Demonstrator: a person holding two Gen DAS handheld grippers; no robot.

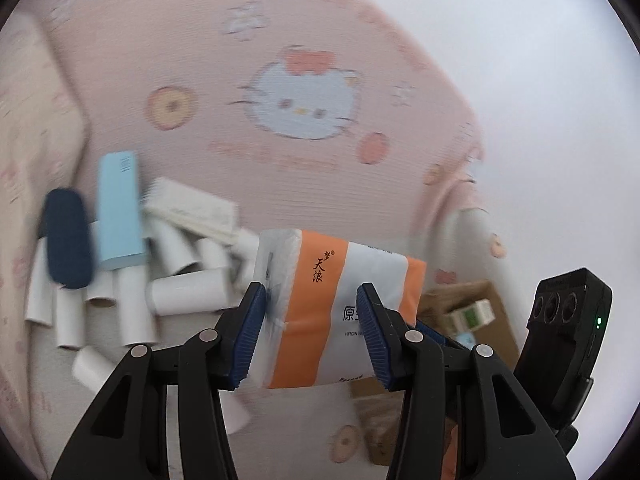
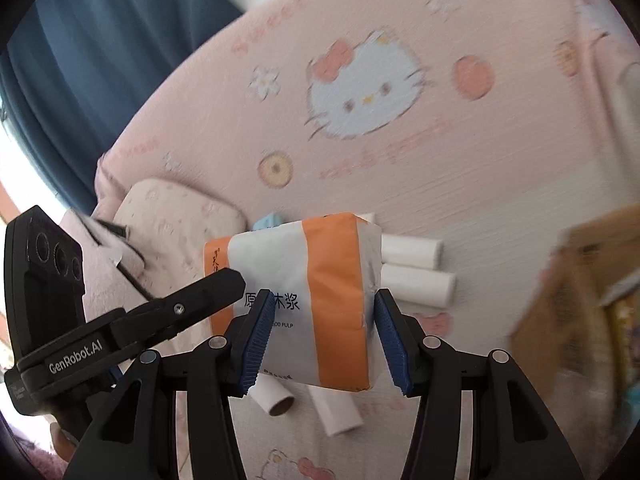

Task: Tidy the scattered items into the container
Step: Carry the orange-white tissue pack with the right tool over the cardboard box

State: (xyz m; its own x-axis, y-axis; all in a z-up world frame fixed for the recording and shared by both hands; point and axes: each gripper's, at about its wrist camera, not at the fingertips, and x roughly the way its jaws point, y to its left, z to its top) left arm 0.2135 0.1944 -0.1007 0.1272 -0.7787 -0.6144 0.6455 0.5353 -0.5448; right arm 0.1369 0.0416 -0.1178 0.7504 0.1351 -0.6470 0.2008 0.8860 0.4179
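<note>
Both grippers are carrying one thing together: an orange-and-white tissue pack [image 1: 340, 308] sits between the blue pads of the left gripper [image 1: 320, 332], and the same pack [image 2: 308, 308] sits between the pads of the right gripper [image 2: 324, 340]. Each pair of jaws is clenched on the pack's sides, denting the soft wrapper, and the pack hangs clear above the pink bed [image 1: 280, 184]. The step in hand looks like the carry, with the pick-up done and the drop not yet made. The cardboard box [image 1: 480, 320], probably the container, lies beyond and to the right of the left jaws, and well right of the right jaws. White paper tubes [image 1: 184, 288] and a light blue box [image 1: 120, 216] lie left of and behind the left jaws. Next, both hands must swing rightward together, keeping equal squeeze, then release over the box.
</note>
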